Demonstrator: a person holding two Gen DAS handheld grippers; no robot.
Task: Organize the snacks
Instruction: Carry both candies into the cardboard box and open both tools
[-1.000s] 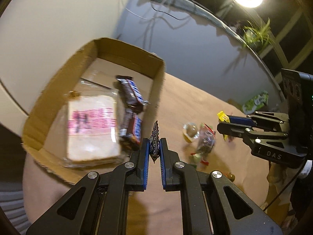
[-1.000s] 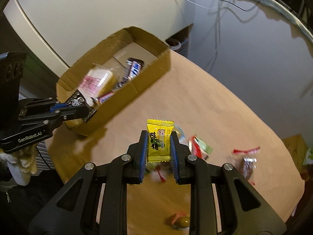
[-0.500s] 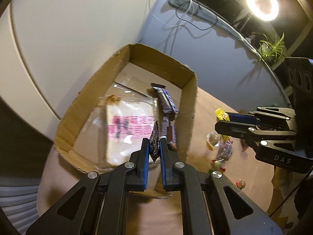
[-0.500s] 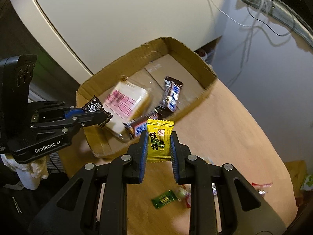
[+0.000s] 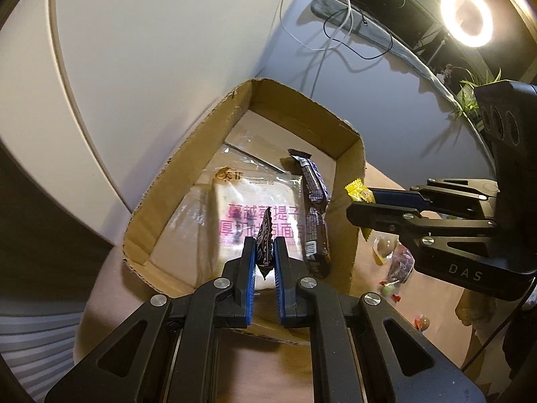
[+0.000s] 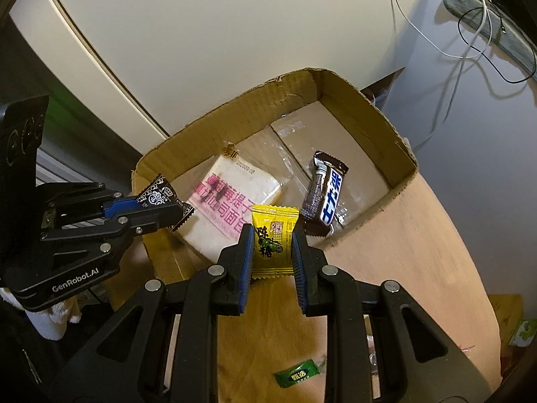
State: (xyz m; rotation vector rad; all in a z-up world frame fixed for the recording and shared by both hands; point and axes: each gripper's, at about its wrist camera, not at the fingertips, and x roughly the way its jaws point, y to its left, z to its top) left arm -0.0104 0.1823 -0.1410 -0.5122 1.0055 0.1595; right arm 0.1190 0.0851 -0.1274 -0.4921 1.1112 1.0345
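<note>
An open cardboard box (image 5: 355,174) (image 6: 386,117) stands on the brown table. Inside lie a wrapped bread slice (image 5: 255,211) (image 6: 231,201) with pink print and brown Snickers bars (image 5: 313,181) (image 6: 327,194). My left gripper (image 5: 265,255) (image 6: 167,205) is shut on a small black patterned sachet (image 5: 264,235) (image 6: 157,194) and holds it over the box's near end. My right gripper (image 6: 272,245) (image 5: 360,198) is shut on a yellow candy packet (image 6: 273,241) (image 5: 359,189) at the box's side wall.
Loose wrapped sweets (image 5: 396,268) lie on the table right of the box; a green one (image 6: 297,374) lies under my right gripper. A white curved wall (image 5: 151,50) is behind the box. Cables (image 5: 335,20) hang on the grey wall.
Both grippers have moved toward the box with their packets. The left one now hangs over the box's inside; the right one has reached the box's side wall.
</note>
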